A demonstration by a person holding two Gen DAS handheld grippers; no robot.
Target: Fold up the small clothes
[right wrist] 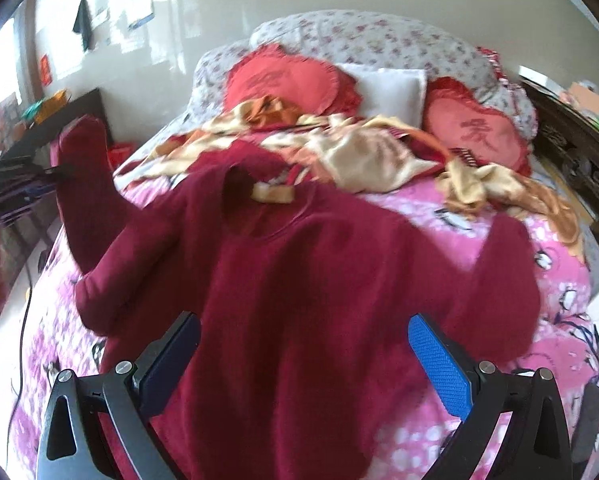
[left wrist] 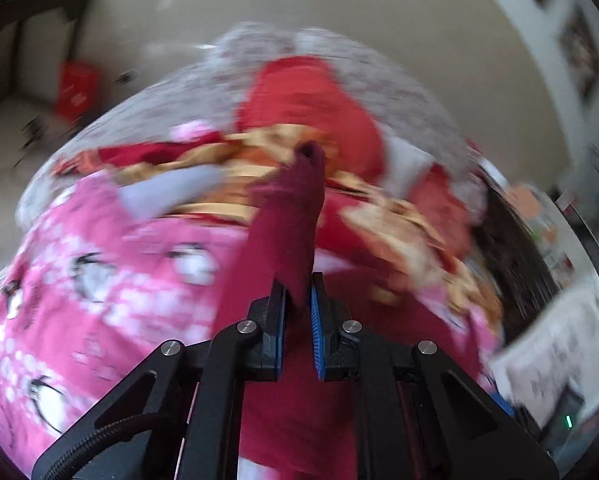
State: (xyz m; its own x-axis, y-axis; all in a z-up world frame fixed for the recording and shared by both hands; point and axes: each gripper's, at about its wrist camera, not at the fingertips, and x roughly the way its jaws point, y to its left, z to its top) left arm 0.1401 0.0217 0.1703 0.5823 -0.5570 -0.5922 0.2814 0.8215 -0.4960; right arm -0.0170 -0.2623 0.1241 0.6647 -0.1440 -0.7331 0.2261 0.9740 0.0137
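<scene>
We hold the left gripper (left wrist: pixel 298 300) closed on the sleeve (left wrist: pixel 287 220) of the dark red sweater (right wrist: pixel 299 300); the cloth is pinched between the two pads and the sleeve stands up from them, its open cuff at the top. In the right wrist view this same sleeve is lifted at the left side of the sweater. Our right gripper (right wrist: pixel 303 354) is wide open and holds nothing; its blue pads (right wrist: pixel 439 364) are on each side of the lower body of the sweater, above it. The sweater lies flat, front up, on the pink bedcover (right wrist: pixel 547 368), its other sleeve is bent down at the right. Behind it we see a gold and red blanket (right wrist: pixel 363 156) crumpled, two red heart cushions (right wrist: pixel 475 136) and a white pillow (right wrist: pixel 387 88) at the head of the bed
</scene>
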